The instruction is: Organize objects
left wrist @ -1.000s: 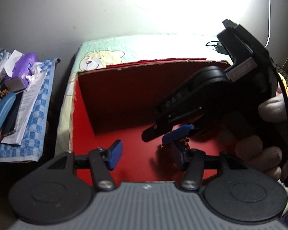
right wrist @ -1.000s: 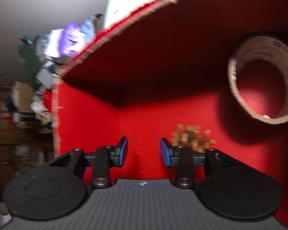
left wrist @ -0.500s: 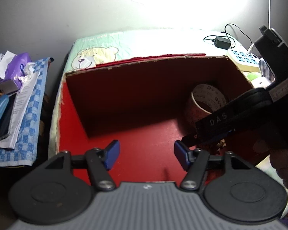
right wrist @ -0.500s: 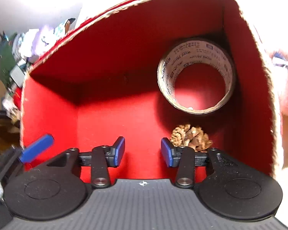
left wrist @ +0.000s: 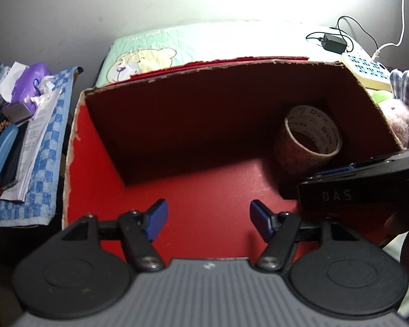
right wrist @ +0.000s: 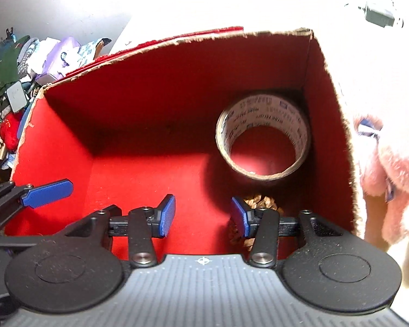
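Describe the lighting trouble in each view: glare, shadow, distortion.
Left wrist view: glare washes out the wall above the red box, whose far wall lies in shadow around the tape roll. Right wrist view: overexposure bleaches the top right; fisheye bends the box rim.

The red box (right wrist: pixel 155 103) is made of matt cardboard, its rim torn rough and fibrous. The tape roll (right wrist: pixel 264 136) is seen as printed brown paper over card. A woody, scaly pine cone (right wrist: pixel 259 201), probably, is half hidden. Fluffy pink plush (right wrist: pixel 387 179) is seen alongside.
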A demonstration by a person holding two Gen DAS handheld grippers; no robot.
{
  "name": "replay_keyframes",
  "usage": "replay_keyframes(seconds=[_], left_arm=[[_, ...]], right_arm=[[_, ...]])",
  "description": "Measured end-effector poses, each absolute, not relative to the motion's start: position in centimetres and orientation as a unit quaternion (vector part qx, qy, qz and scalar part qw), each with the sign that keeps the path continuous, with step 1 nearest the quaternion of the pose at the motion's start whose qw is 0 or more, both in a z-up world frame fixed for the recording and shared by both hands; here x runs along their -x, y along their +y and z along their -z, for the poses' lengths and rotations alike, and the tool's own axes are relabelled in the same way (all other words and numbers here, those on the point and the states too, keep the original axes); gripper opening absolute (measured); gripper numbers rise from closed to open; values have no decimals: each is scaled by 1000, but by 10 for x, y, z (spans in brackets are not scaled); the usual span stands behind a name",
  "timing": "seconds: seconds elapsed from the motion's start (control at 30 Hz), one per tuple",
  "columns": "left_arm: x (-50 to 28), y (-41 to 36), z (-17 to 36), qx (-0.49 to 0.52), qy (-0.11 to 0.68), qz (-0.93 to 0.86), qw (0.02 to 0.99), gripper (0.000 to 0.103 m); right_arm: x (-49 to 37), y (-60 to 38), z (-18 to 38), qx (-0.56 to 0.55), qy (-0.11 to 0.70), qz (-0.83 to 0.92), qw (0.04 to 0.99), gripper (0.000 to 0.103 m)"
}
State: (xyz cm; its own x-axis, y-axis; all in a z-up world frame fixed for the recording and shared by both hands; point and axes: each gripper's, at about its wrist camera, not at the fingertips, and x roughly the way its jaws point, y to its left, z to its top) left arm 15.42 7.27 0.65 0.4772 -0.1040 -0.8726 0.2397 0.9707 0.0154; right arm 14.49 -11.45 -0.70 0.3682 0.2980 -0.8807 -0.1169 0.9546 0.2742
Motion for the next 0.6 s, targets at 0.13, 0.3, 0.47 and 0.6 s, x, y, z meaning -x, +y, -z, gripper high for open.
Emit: replay_keyframes(seconds=[0.13, 0.3, 0.47, 0.6], left_arm=[[-156, 70, -2, -66, 510, 95, 853, 69], [-157, 65, 0, -74, 513, 89, 851, 71], [-159, 61, 3, -75, 519, 88, 847, 72], [-159, 59, 5, -79, 520, 81, 846, 72]], right_arm=[[-148, -122, 4, -87, 537, -128, 829, 48], [-138, -126, -4, -78, 515, -129, 844, 46], [-138, -122, -7, -82, 512, -126, 846, 44], [-136, -120, -7, -99, 514, -131, 842, 44]])
